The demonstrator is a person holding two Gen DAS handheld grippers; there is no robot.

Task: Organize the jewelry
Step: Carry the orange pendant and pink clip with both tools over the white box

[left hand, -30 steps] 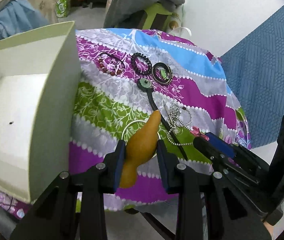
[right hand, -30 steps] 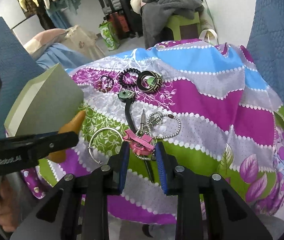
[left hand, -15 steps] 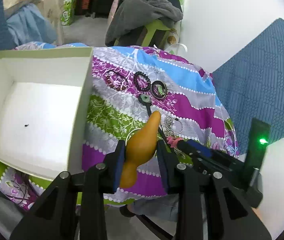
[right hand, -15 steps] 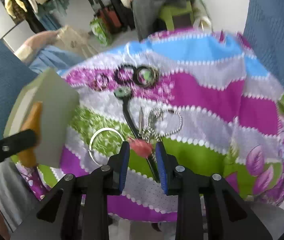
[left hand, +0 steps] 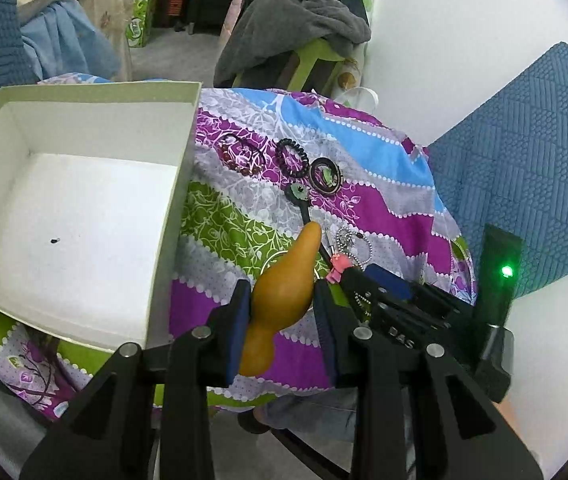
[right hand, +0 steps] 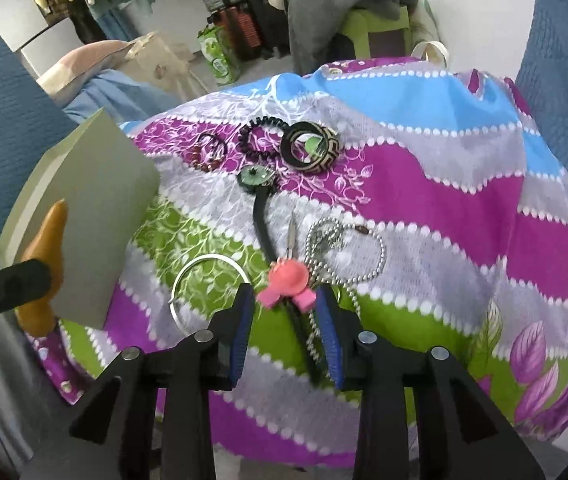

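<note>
Cloth (right hand: 423,184) in purple, green and blue stripes drapes the table, clothes heaped on a chair (left hand: 315,52) behind. Box (left hand: 80,216) at its left edge holds one dark speck. Left gripper (left hand: 280,312) clamps an amber comb (left hand: 284,288) beside the box. Right gripper (right hand: 284,316), jaws just widening, frames a pink clip (right hand: 287,280) lying among chain (right hand: 347,248), ring (right hand: 204,284) and bangles (right hand: 309,146).

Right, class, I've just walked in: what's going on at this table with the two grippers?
A person is sorting jewelry into a pale box. The left gripper is clamped on an amber gourd-shaped piece beside the box. The right gripper has a pink bow clip between its fingers, its jaws just opening. Bracelets, a silver bangle and a bead chain lie on the cloth.
</note>
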